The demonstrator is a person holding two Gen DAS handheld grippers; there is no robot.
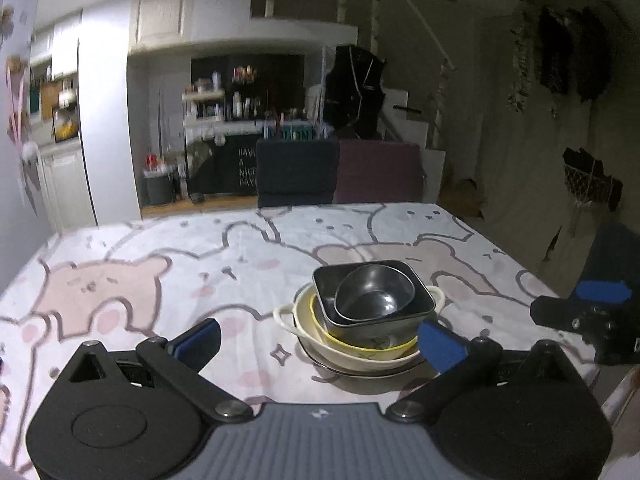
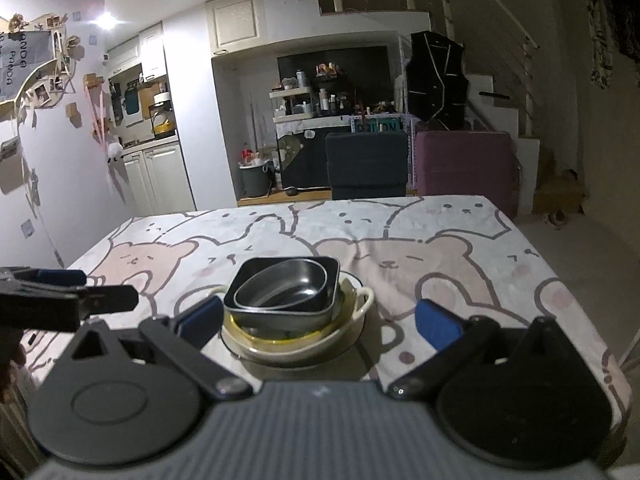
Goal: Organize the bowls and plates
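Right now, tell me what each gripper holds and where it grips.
Nothing. The left gripper and right gripper are both open and empty, just short of the stacked bowls.

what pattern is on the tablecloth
Pastel cartoon bears and bunnies, pink and white with grey outlines, on the tablecloth; clearest in the right wrist view.

bear-print tablecloth (image 2: 460, 240) | dark chair (image 2: 366, 164) | purple chair (image 2: 464, 164) | black umbrella (image 2: 436, 76)

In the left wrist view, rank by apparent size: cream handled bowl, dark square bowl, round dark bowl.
1. Cream handled bowl, widest, at the bottom.
2. Dark square bowl, nested in it.
3. Round dark bowl, smallest, inside the square one.
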